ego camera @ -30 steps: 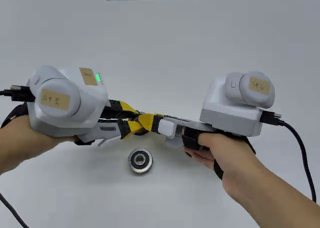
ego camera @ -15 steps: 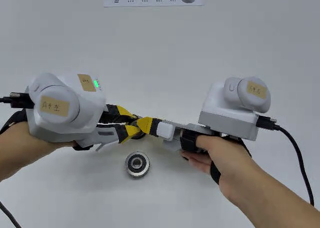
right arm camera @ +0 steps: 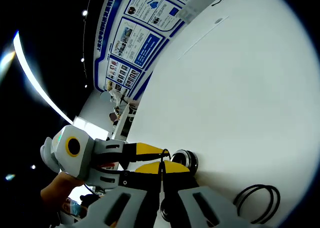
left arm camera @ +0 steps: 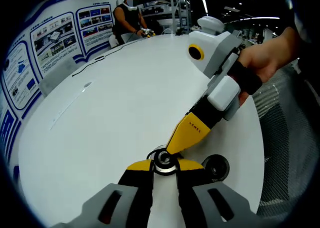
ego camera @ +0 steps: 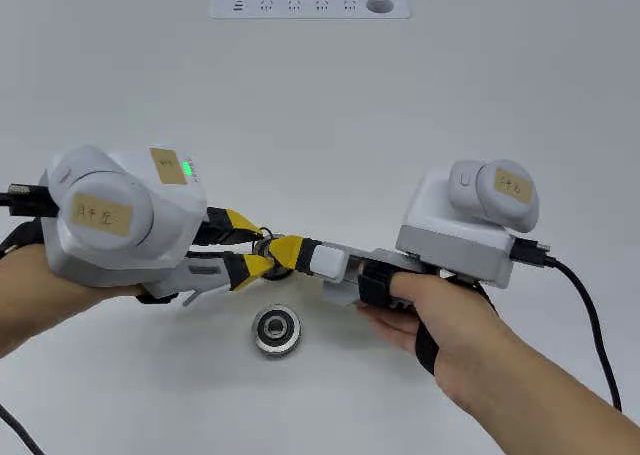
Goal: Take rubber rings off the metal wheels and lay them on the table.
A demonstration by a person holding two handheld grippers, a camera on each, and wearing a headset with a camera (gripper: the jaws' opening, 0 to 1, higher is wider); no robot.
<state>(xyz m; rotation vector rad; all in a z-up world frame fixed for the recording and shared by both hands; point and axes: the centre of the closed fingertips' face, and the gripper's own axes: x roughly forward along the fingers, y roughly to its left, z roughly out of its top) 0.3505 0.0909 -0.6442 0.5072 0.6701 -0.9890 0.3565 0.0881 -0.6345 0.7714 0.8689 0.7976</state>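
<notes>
Glossy, polished metal wheel [left arm camera: 164, 159]; thin, matt black rubber ring [right arm camera: 161, 167]; smooth, matt white table top [ego camera: 330, 105]

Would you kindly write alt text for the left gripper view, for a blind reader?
The left gripper grips a metal wheel above the white table, while the right gripper reaches in from the right, its yellow fingers closed on the wheel's rim. A second wheel lies nearby.

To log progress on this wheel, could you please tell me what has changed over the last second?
Nothing visibly changed; the slight shift of the picture is the head camera. The left tongs stay shut on the wheel, the right tongs stay pinched on its rubber ring, and the second wheel stays on the table.
</notes>
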